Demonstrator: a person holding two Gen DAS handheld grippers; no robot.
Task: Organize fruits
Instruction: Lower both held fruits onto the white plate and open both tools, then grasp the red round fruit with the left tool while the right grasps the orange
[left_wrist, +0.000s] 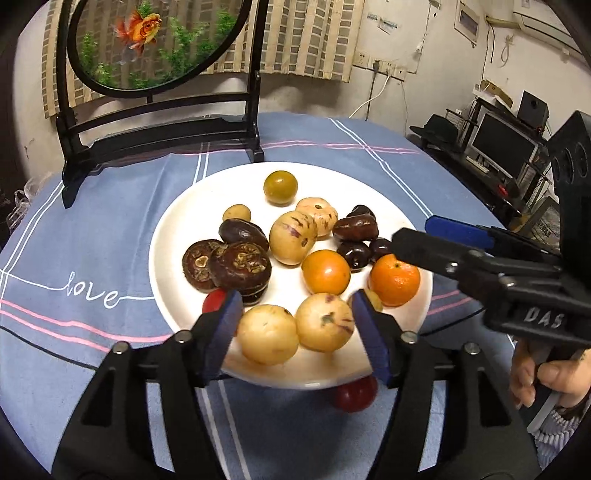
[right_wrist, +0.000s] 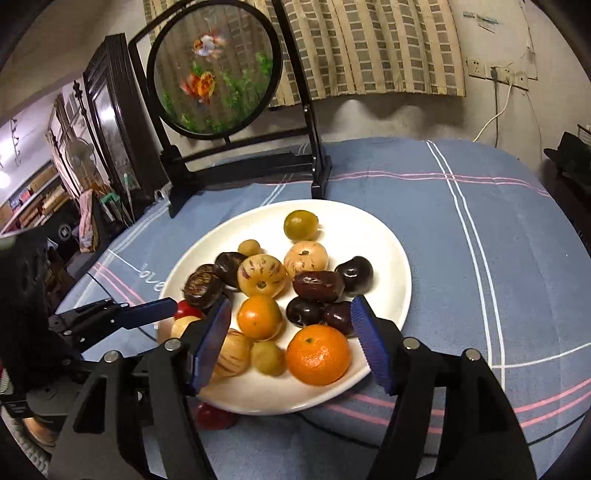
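Sitting on a blue checked cloth over the table, the white plate is loaded with fruit: two oranges, pale speckled ones, dark brown and purple ones, and a green one toward the plate's far edge. Left tongs hang wide open over the near rim, around two pale fruits without touching them. Right tongs are also spread wide, over the big orange at the near edge. One red fruit lies on the cloth just beside the plate's near rim. A fish picture on a black stand sits at the table's far edge.
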